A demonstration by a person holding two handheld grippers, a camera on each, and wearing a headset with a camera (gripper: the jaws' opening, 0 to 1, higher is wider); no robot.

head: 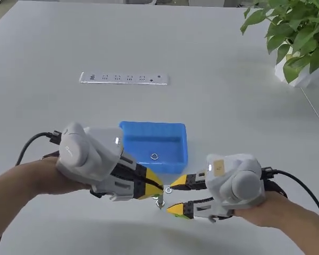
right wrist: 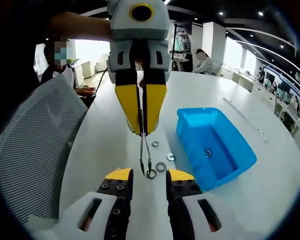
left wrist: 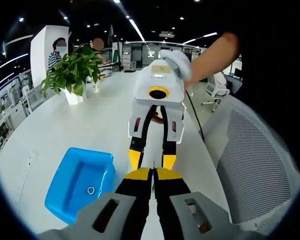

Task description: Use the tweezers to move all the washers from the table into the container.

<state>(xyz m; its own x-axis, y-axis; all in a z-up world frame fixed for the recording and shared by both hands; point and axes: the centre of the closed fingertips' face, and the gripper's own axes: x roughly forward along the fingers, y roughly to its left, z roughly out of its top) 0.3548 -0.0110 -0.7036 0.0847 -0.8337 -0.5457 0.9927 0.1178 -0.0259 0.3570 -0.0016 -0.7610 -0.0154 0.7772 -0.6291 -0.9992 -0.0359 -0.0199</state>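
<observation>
My left gripper (head: 155,187) (right wrist: 144,127) is shut on thin metal tweezers (right wrist: 144,152) (head: 159,202) that point down at the table. The tweezer tips sit around a washer (right wrist: 151,173). Three more washers (right wrist: 161,166) (right wrist: 170,157) (right wrist: 155,144) lie close by, and one washer (head: 168,189) shows between the two grippers in the head view. My right gripper (head: 173,197) (right wrist: 150,175) faces the left one, open, its jaws on either side of the tweezer tips. The blue container (head: 176,133) (right wrist: 240,150) (left wrist: 65,175) stands just behind, with a washer (head: 154,156) (right wrist: 208,153) (left wrist: 91,190) inside.
A white power strip (head: 124,78) lies farther back on the white table. A potted plant (head: 297,32) (left wrist: 72,70) stands at the far right corner. A mesh chair (right wrist: 35,145) (left wrist: 250,165) is at the table's near edge. People sit in the background.
</observation>
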